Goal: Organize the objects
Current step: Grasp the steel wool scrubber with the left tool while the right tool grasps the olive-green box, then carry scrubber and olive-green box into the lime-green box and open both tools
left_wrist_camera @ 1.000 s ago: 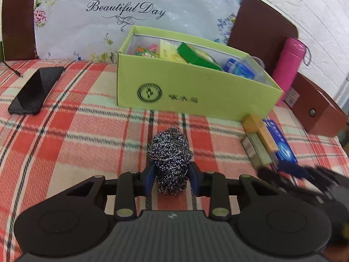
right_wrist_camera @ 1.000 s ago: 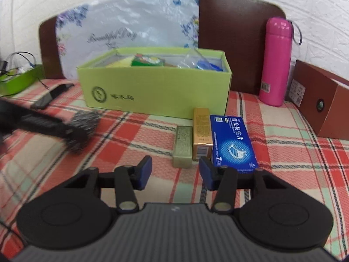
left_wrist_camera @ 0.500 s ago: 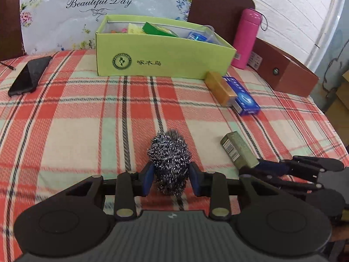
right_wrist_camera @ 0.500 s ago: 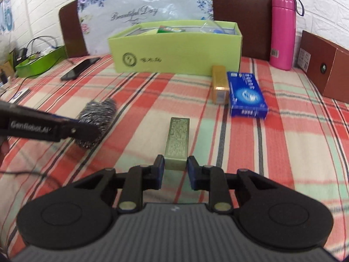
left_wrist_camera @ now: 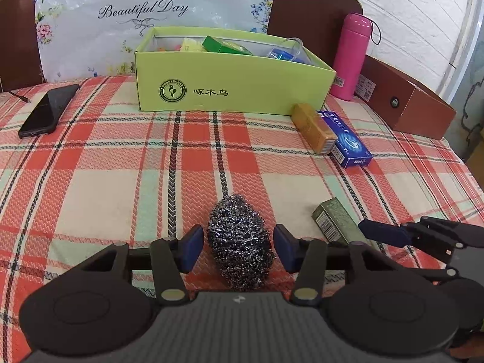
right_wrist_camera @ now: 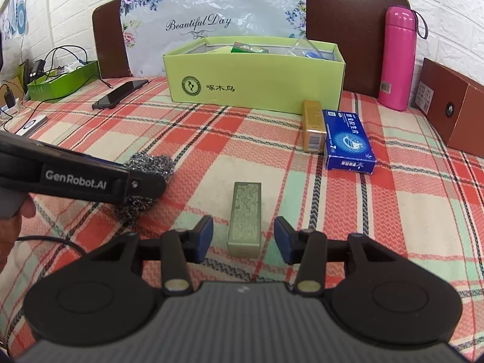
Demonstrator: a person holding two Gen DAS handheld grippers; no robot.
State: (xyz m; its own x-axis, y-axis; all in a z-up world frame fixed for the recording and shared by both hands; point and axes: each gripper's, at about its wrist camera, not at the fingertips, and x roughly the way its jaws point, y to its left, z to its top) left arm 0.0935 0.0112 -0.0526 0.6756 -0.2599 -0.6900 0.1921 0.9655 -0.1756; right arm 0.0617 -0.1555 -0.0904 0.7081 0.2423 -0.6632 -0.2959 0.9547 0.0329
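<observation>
A steel wool scourer (left_wrist_camera: 240, 242) lies on the plaid cloth between the open fingers of my left gripper (left_wrist_camera: 239, 249); the pads stand clear of it. It also shows in the right wrist view (right_wrist_camera: 145, 172), partly behind the left gripper. A slim olive-green box (right_wrist_camera: 245, 219) lies on the cloth between the open fingers of my right gripper (right_wrist_camera: 243, 240), not touched. It shows in the left wrist view (left_wrist_camera: 337, 224) too, beside the right gripper's fingers (left_wrist_camera: 381, 230). A lime-green storage box (left_wrist_camera: 230, 75) with several items inside stands at the back.
A gold box (right_wrist_camera: 313, 125) and a blue box (right_wrist_camera: 348, 140) lie side by side right of the storage box. A pink flask (right_wrist_camera: 397, 57) and a brown box (right_wrist_camera: 450, 106) stand at back right. A phone (left_wrist_camera: 48, 110) lies at left. A green tray (right_wrist_camera: 62, 80) with cables is far left.
Both grippers have opened: the left let go of the scourer and the right let go of the olive box. Both objects now rest on the cloth near the front.
</observation>
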